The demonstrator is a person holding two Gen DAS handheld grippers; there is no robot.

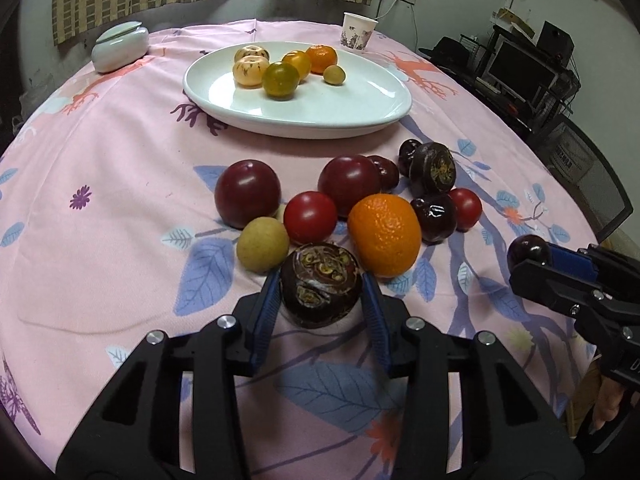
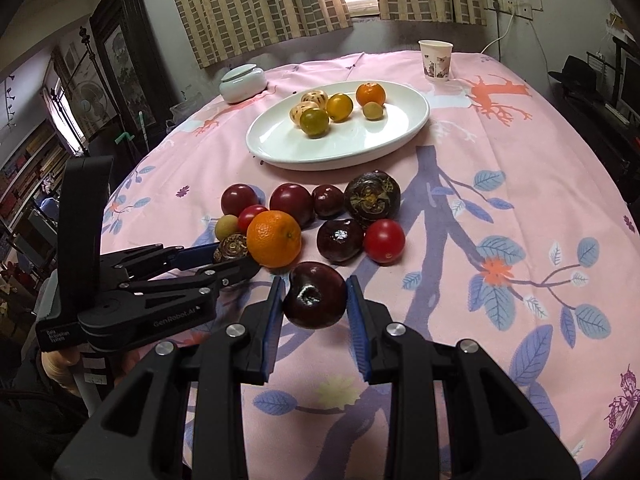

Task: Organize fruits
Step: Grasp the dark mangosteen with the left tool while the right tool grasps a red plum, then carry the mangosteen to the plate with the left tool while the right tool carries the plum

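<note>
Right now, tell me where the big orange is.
In the left wrist view the orange sits on the tablecloth right of centre, beside the red tomato and just past the left gripper.

- Both views are dim and warm, with daylight entering through the gap between the curtains (image 2: pixel 276 4) — blown out white.
- Soft shadows fall toward the camera beneath the plate (image 1: pixel 360 112).
- Fisheye bending curves the table edge; the corners go black.
- Far background looks soft — slightly blurred.
</note>
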